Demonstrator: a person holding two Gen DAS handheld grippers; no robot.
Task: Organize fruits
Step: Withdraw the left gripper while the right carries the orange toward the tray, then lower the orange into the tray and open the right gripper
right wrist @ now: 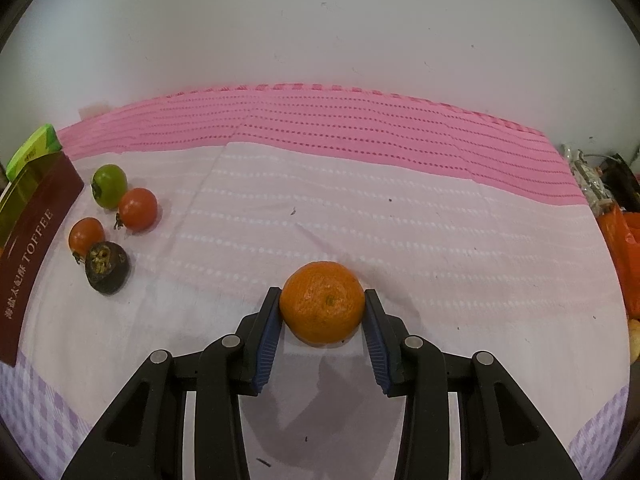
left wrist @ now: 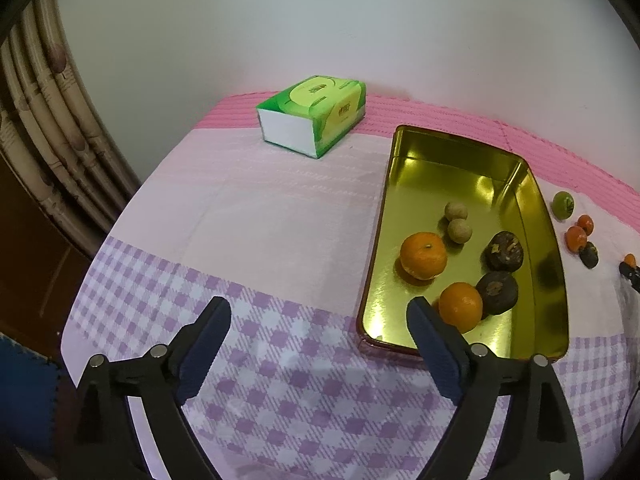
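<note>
Pale wall and a pink, white and lilac-checked cloth cover the counter, with a green tissue box near its far left corner. Nearer the front, the left gripper hangs spread wide with nothing between its pads, its right finger over the near left corner of the gold tin. Inside the tin lie two oranges, two small tan fruits and two dark wrinkled fruits, so the sorting looks well under way.

To the right of the tin, on bare cloth, a green fruit, two small red-orange fruits and another dark fruit wait close together. Further right, toward the front middle of the counter, the right gripper pinches a large orange from both sides; the fruit appears to rest on the cloth.

The step in hand seems to be picking up this orange. Next it likely needs lifting clear, carrying left over the loose cluster and the tin's wall, and releasing in a free patch of the tin.
</note>
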